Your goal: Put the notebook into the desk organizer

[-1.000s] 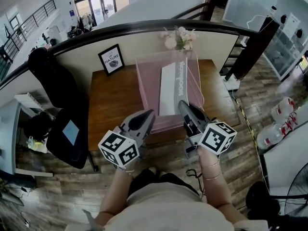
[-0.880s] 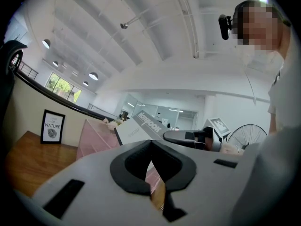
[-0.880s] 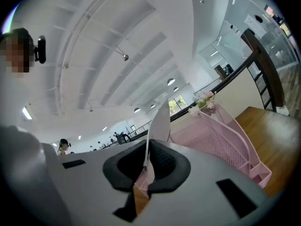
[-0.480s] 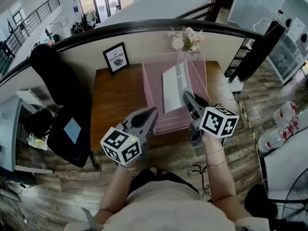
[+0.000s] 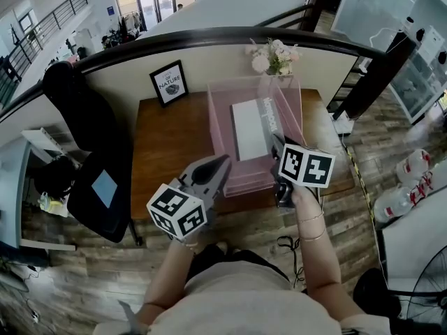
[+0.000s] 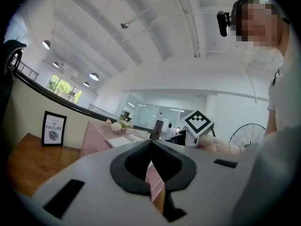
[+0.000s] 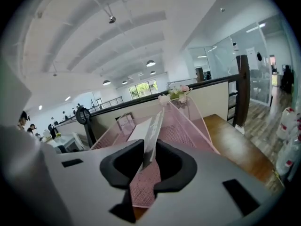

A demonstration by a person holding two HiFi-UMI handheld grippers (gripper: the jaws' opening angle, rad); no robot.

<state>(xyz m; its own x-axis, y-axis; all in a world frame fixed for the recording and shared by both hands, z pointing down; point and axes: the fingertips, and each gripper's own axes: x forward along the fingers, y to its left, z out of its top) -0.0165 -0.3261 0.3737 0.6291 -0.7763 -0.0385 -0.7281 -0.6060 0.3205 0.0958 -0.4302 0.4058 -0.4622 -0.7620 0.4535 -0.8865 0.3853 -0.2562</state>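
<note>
Pink mesh desk organizer [image 5: 218, 128] walls our notebook [image 5: 249, 128]; right gripper [image 5: 276, 147], jaws just opening, seemingly straddles its edge; left gripper [image 5: 222, 163] clenched empty.

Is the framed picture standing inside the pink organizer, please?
No, the framed picture stands on the wooden table, left of the pink organizer.

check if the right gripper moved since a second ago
Yes: the right gripper moved forward; its cube, earlier short of the desk's front edge, now overlaps it. Its jaws have just been opening, the notebook between them.
</note>
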